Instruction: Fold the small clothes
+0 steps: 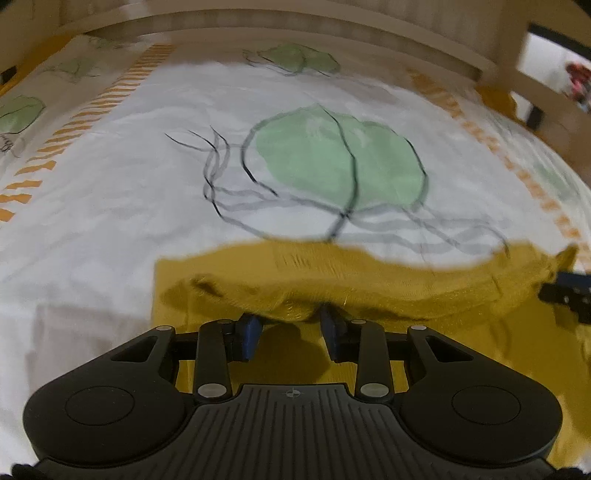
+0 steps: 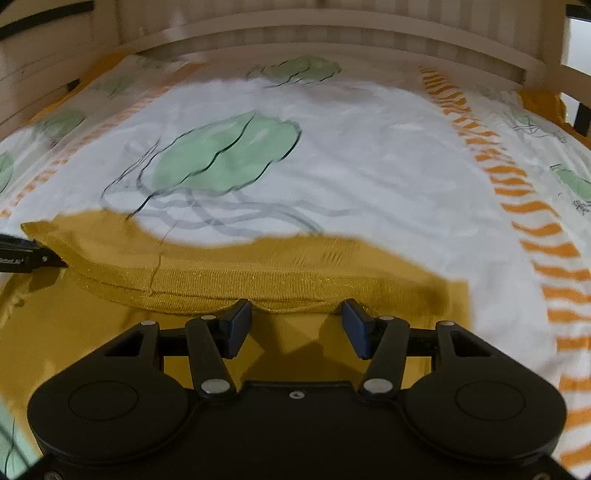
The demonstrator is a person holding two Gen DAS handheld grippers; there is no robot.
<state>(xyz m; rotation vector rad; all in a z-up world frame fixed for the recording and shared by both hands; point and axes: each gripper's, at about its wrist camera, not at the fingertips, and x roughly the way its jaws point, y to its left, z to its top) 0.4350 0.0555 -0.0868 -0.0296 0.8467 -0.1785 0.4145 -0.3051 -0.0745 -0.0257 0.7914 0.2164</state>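
A mustard-yellow knitted garment [image 1: 369, 280] lies on a bed, spread over a white sheet [image 1: 110, 184] printed with green leaf shapes and orange dashed bands. A pale wooden bed frame [image 1: 295, 33] runs along the far edge of the sheet.

In the left wrist view, the left tongs [image 1: 291, 325] reach into a raised, ribbed fold of the garment. Their blue pads [image 1: 253, 330] stand fairly narrow, with a bunch of the knit hanging down between the tips; the picture is blurred, so the cloth seems pinched there, though a firm grip cannot be told for sure. At the right edge of this view the black tip of the other tongs meets the garment's corner.

In the right wrist view, the right tongs [image 2: 295, 314] sit against the same ribbed edge of the garment [image 2: 258, 280], farther along it. Their jaws stand moderately wide and are closing, the blue pads [image 2: 236, 325] at either side of a stretch of the hem, which lies just in front of the tips rather than clamped between them. The left tongs' black tip shows at the left edge, touching the garment's end.
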